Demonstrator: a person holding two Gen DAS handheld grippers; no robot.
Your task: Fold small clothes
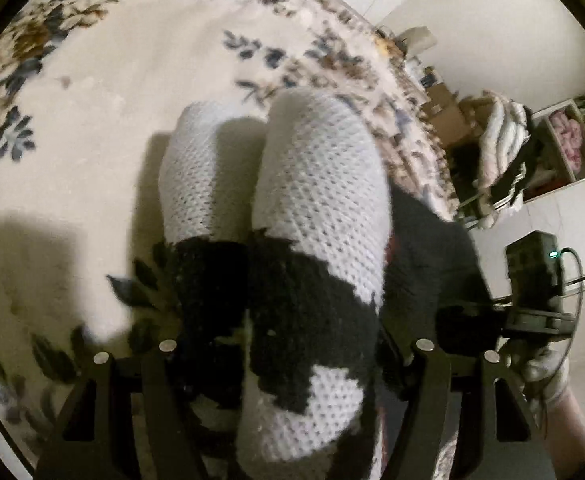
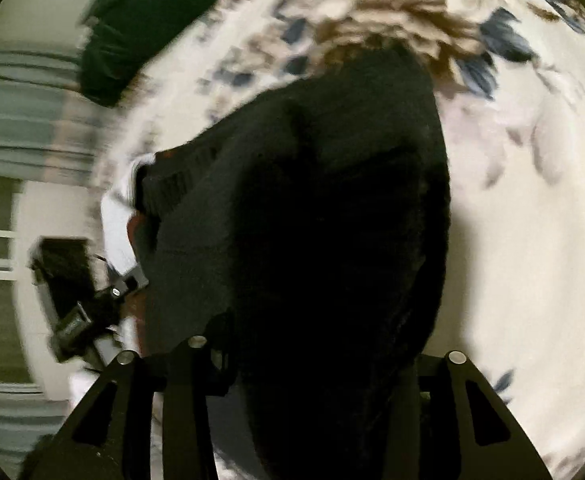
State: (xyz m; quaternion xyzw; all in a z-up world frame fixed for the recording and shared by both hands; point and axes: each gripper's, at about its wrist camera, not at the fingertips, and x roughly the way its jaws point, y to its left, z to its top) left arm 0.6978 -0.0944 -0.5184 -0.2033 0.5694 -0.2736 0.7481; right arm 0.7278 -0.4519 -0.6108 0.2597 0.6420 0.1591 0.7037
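A small knitted sweater, white with black patches (image 1: 316, 208), hangs from my left gripper (image 1: 296, 360) above a floral bedspread (image 1: 92, 100). The jaws are shut on its knit. Its dark grey part (image 1: 424, 256) runs right toward my right gripper (image 1: 532, 292), seen at the right edge. In the right wrist view the same sweater shows as a dark mass (image 2: 332, 220) filling the middle, with a white edge (image 2: 118, 220) at the left. My right gripper (image 2: 324, 360) is shut on that dark knit. My left gripper (image 2: 92, 296) shows at the left.
A dark green cushion (image 2: 144, 28) lies at the bedspread's far edge. Beyond the bed's right side stand cardboard boxes (image 1: 444, 112), a heap of cloth (image 1: 500, 140) and a white shelf (image 1: 568, 144). A window with blinds (image 2: 12, 120) shows at left.
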